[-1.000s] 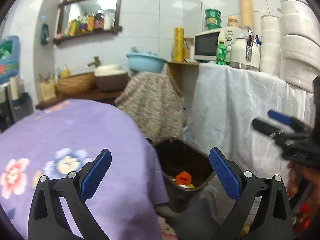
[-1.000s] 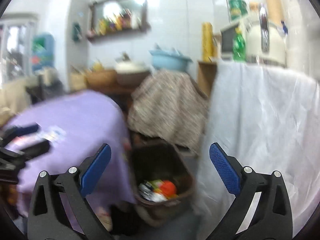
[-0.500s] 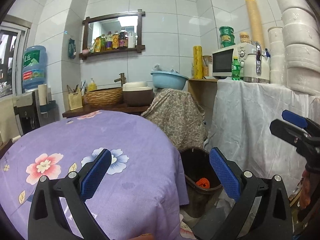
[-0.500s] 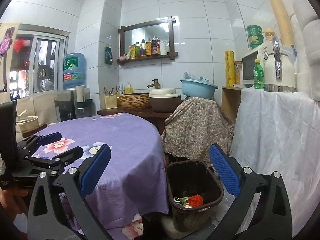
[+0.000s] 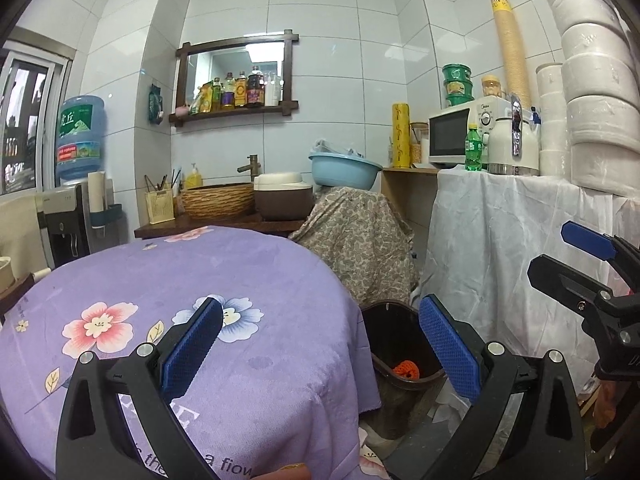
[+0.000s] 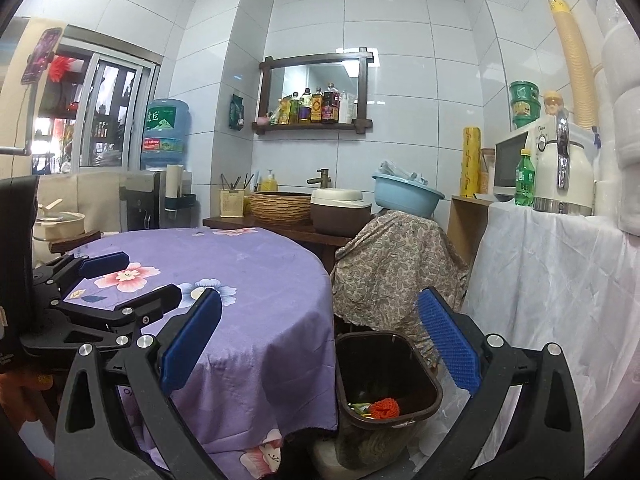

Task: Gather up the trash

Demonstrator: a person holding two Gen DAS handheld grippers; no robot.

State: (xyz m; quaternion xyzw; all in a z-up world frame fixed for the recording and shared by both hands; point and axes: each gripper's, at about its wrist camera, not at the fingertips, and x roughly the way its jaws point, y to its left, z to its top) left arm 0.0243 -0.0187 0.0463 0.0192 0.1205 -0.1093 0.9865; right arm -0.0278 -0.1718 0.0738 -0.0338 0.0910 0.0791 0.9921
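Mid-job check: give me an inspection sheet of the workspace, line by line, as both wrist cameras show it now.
Surface: round table under a purple floral cloth; no loose items seen on the visible part.
Job's things: dark trash bin on the floor beside the table, upright, holding an orange item and other scraps.
Clutter: nothing seen on the cloth; white crumpled material on the floor by the bin.
Grippers: left gripper and right gripper both open, holding nothing.
Cables: nothing seen.
Surroundings: patterned cloth cover behind the bin; white-draped counter with a microwave, green bottle and kettle; water dispenser at the left.
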